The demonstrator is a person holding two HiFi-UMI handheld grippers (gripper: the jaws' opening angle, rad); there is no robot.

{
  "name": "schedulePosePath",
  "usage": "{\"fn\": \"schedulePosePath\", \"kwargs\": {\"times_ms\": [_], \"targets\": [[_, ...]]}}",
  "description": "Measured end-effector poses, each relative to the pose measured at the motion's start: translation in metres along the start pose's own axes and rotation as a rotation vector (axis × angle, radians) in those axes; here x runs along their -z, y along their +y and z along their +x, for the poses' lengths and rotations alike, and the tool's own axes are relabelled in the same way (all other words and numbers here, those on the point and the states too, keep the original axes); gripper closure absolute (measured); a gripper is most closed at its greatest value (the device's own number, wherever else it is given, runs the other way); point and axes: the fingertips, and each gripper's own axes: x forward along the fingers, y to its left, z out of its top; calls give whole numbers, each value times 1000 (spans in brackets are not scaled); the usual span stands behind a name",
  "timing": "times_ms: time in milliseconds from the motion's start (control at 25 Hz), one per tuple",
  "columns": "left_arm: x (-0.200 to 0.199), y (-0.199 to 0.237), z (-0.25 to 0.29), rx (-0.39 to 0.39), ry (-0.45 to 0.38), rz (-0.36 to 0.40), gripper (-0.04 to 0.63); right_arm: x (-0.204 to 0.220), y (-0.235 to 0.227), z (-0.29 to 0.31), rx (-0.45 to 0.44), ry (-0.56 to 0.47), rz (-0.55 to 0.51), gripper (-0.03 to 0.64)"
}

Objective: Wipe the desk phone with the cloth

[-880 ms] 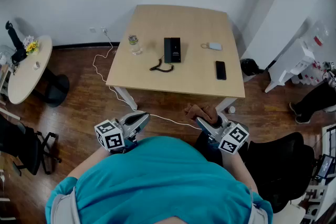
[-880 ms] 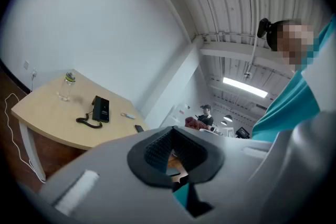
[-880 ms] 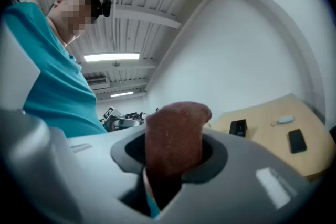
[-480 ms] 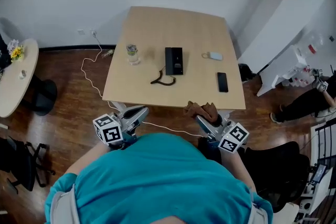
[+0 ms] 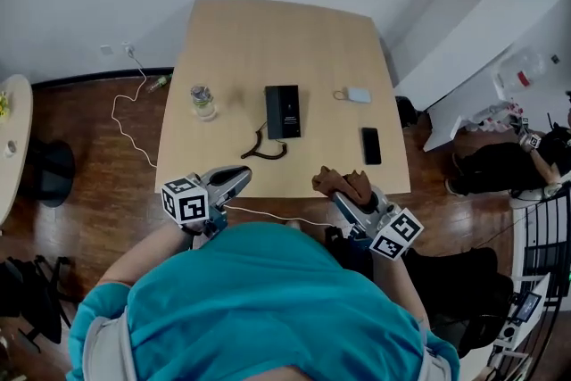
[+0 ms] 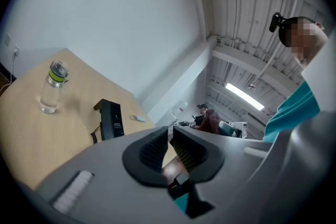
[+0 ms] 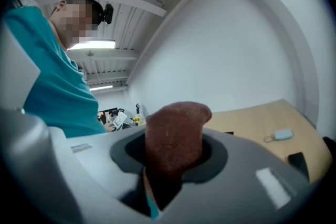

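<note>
- My left gripper (image 6: 169,145) has its jaws pressed together with nothing between them, and I hold it level at the near edge of the table (image 5: 268,31)
- My right gripper (image 5: 350,202) is clamped on the brown cloth (image 7: 174,134), which bunches up past the jaw tips, also at the near edge
- The black desk phone (image 5: 283,111) lies near the middle of the table, well apart from both grippers, its cord (image 5: 264,149) curling toward me
- A water bottle (image 5: 202,101) stands upright left of the phone, and a dark mobile (image 5: 371,145) lies flat to its right
</note>
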Motion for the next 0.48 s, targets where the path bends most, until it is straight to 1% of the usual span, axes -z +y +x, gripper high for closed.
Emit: {"fn": "schedulePosePath", "kwargs": {"times_ms": [120,240,360,480], "targets": [[-3,30,42,-74,36,1,532,-1,-48,-5,-33,-22,18,479],[-3,66,83,-196,92,6,458,-4,-96,-12,-99,-36,35,479],[8,104,112,-297,146,-48,394,-12,-142,-15,-151,-29,43,479],[11,150,124,-367,194,-94,356,-9,-165,-14,-171,-20,47,479]]}}
